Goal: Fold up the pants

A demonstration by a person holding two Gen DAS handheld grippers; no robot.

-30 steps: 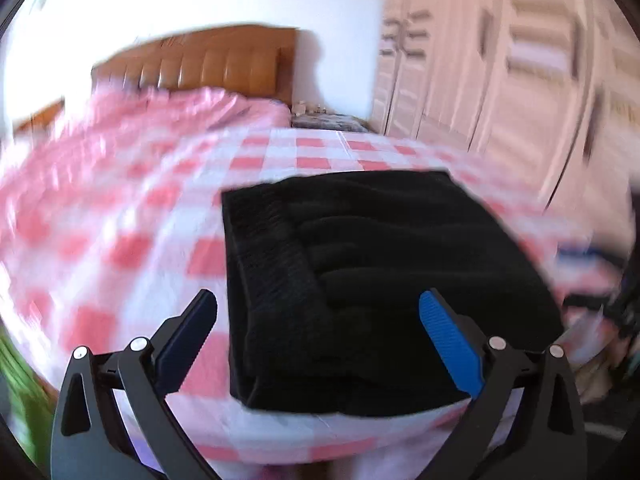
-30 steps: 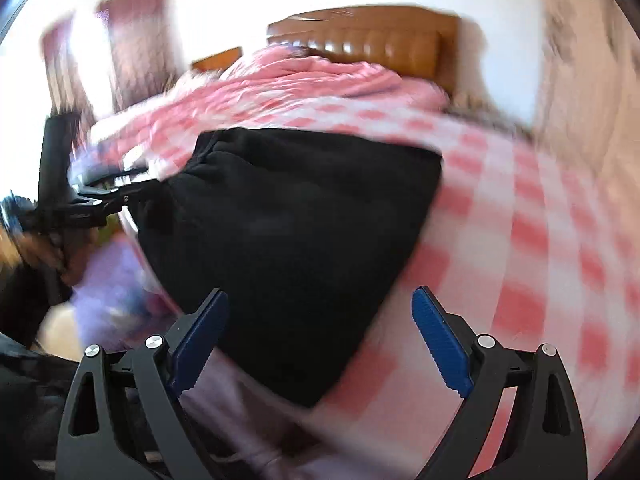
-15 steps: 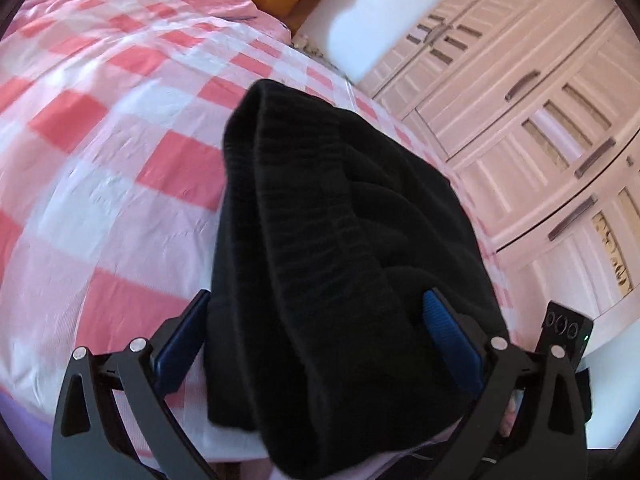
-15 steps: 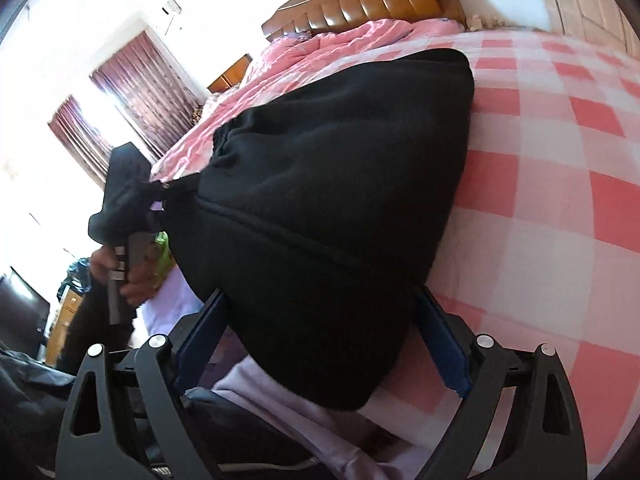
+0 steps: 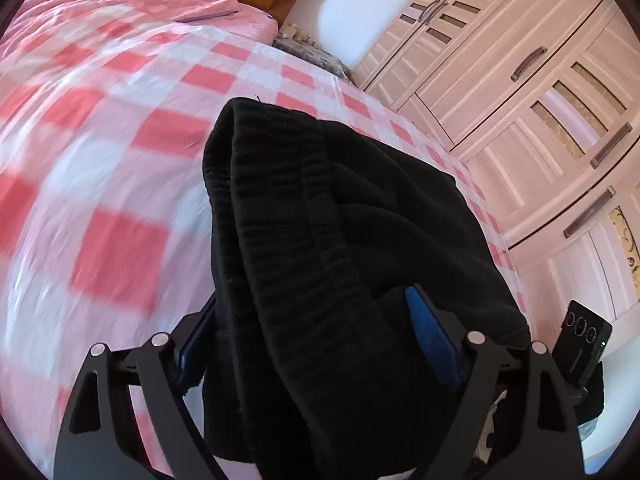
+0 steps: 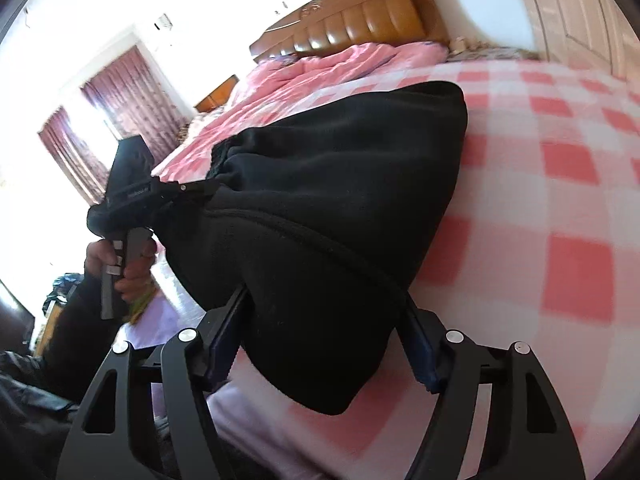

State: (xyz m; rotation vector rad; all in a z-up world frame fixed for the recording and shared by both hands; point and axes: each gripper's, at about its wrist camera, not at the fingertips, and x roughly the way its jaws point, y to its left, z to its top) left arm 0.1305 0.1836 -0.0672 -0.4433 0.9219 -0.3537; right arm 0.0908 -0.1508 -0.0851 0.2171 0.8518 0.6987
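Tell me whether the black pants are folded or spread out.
Folded: the black pants lie as a compact stacked bundle on the checked bedsheet, waistband layers doubled.

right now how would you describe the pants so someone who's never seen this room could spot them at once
Find the big bed with the pink and white checked sheet and the brown padded headboard. At its near edge lies a thick folded bundle, the black pants, with a ribbed waistband along one side. It is the only black thing on the pink bedding, unlike the rumpled pink quilt by the headboard.
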